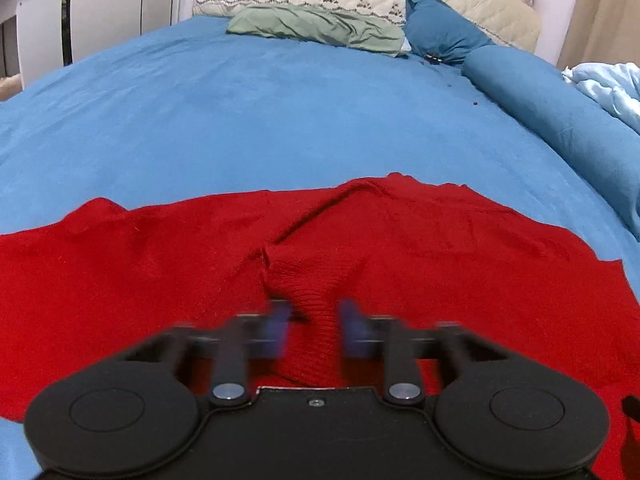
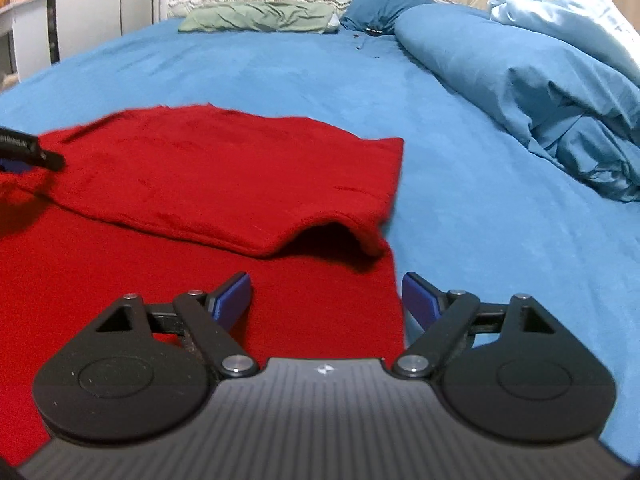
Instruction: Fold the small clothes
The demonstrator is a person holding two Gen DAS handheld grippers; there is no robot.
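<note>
The red knit garment [image 2: 224, 184] lies near the bed's [image 2: 320, 72] front edge with one side already folded over; further folds seem left. The left gripper [image 1: 314, 320] is blurred, jaws narrowly apart astride a raised knit ridge, grip uncertain; the right gripper [image 2: 326, 296] gapes wide, empty, over the garment's right edge.

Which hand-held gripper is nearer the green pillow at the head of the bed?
Neither clearly. The left hand-held gripper and the right hand-held gripper both sit over the red garment, far from the green pillow.
</note>
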